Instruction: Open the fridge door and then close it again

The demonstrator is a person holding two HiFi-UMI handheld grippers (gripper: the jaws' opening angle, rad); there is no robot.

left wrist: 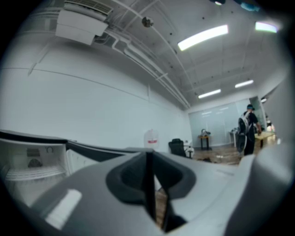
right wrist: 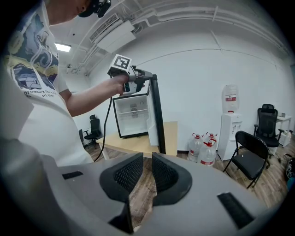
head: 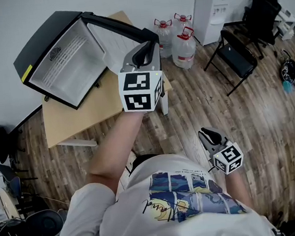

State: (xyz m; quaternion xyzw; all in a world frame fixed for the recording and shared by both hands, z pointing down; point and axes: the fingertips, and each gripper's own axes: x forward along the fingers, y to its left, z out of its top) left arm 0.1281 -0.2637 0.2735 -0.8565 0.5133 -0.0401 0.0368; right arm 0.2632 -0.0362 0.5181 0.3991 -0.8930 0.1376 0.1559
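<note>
1. Evidently the fridge door [head: 117, 25] stood wide open on the fridge [head: 37, 45], which sat on a wooden table [head: 74, 122]. The left gripper [head: 144, 52] pinched the door's top outer edge, its jaws narrow on the thin rim.
2. Closing it well would likely mean following the hinge's arc rather than shoving straight.
3. The right gripper [head: 208, 136] hung low, its mesh-textured pads slightly apart and empty.
4. The fridge was a rigid box with a dark shell and a white ribbed plastic liner.
</note>
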